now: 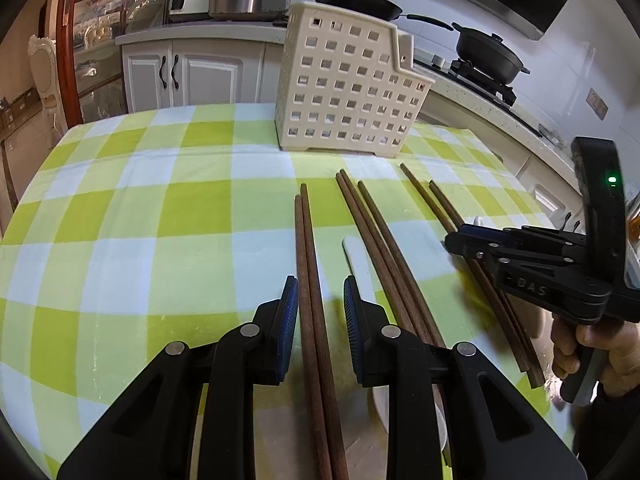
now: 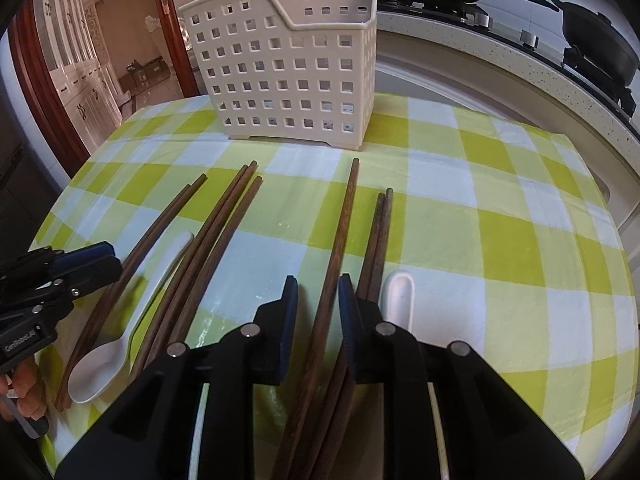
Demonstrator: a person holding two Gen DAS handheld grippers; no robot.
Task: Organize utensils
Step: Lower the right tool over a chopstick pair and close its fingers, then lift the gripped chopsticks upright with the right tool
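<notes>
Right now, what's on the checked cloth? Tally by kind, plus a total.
brown chopsticks: 8
white spoons: 2
cream utensil basket: 1
Total: 11

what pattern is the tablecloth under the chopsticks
A check of lime green, pale green and white squares on the tablecloth, clearest in the right wrist view.

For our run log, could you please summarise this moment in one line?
left tongs open astride chopstick pair | right tongs open astride single chopstick | basket upright
</notes>
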